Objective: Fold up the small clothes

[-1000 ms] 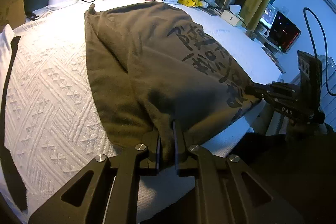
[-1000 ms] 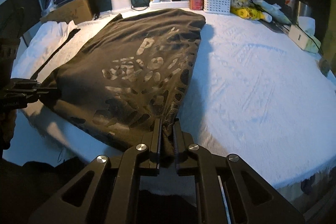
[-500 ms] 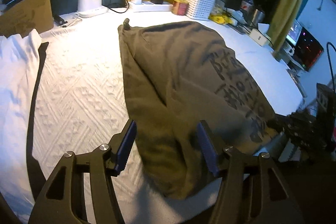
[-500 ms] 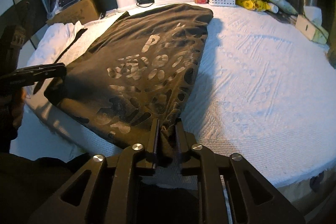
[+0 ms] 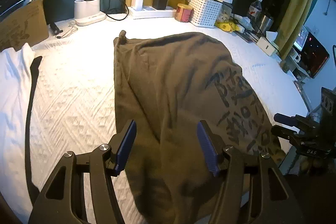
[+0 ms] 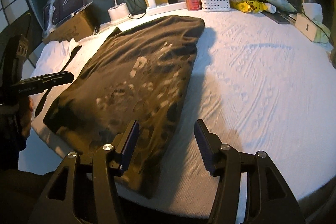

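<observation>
An olive T-shirt (image 5: 172, 81) with dark printed lettering lies folded lengthwise on the white textured cover (image 5: 71, 98), its hem at the near edge. My left gripper (image 5: 166, 127) hovers open over the hem's left part, its blue pads (image 5: 126, 144) clear of the cloth. My right gripper (image 6: 167, 125) is above the shirt's (image 6: 134, 77) near right corner. Its jaws are opening and the pads (image 6: 131, 140) do not press the fabric. Each gripper shows in the other's view: the right one (image 5: 294, 127) at the shirt's right edge, the left one (image 6: 52, 79) at its left edge.
Along the far edge stand a lamp base (image 5: 87, 7), a power strip (image 5: 151, 12), a red tin (image 5: 183, 13) and a white perforated basket (image 5: 205, 9). A white garment with a black strap (image 5: 29, 110) lies to the left. A cardboard box (image 5: 23, 28) sits far left.
Both grippers were shut on the shirt's near hem. They have let go, opened wide and drawn back a little, the left one first. The shirt now rests flat.
</observation>
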A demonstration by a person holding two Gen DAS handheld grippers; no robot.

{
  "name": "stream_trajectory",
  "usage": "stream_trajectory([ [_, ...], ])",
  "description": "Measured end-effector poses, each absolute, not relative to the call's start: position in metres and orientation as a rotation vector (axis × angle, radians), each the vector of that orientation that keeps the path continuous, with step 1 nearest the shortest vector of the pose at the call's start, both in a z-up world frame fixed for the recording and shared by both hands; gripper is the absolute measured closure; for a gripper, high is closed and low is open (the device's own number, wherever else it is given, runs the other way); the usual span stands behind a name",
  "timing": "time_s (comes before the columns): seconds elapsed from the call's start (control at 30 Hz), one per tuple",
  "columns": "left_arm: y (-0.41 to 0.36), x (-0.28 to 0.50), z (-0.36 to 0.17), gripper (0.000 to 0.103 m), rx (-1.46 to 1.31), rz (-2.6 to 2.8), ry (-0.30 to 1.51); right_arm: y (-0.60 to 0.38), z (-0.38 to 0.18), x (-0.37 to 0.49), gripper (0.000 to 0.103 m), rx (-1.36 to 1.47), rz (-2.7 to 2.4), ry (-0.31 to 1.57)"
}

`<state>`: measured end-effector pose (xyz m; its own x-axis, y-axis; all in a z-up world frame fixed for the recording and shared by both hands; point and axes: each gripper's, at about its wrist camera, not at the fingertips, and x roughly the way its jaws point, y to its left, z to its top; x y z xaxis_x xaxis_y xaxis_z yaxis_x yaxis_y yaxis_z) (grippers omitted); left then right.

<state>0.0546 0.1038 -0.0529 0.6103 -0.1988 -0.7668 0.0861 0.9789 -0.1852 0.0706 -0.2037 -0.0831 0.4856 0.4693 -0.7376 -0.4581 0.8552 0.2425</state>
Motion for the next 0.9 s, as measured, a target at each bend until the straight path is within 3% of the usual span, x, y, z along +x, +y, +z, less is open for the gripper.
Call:
stream_trajectory([
  [0.17,0.104,0.069,-0.051,0.043,-0.143,-0.152,0.901,-0.204,-0.080,0.091,0.045,0.008,0.564,0.900],
  [0.3,0.107,0.079,-0.050,0.043,-0.142,-0.137,0.899,-0.202,-0.078,0.106,0.035,0.008,0.565,0.898],
  [0.47,0.112,0.092,-0.049,0.043,-0.156,-0.122,0.899,-0.195,-0.077,0.124,0.035,0.005,0.575,0.900],
  [0.53,0.114,0.098,-0.049,0.040,-0.161,-0.117,0.899,-0.192,-0.077,0.132,0.035,0.005,0.576,0.903],
  [0.6,0.117,0.104,-0.048,0.026,-0.171,-0.110,0.893,-0.191,-0.078,0.141,0.035,0.006,0.576,0.906],
  [0.9,0.129,0.134,-0.055,0.025,-0.182,-0.094,0.906,-0.192,-0.079,0.177,0.035,0.013,0.558,0.907],
])
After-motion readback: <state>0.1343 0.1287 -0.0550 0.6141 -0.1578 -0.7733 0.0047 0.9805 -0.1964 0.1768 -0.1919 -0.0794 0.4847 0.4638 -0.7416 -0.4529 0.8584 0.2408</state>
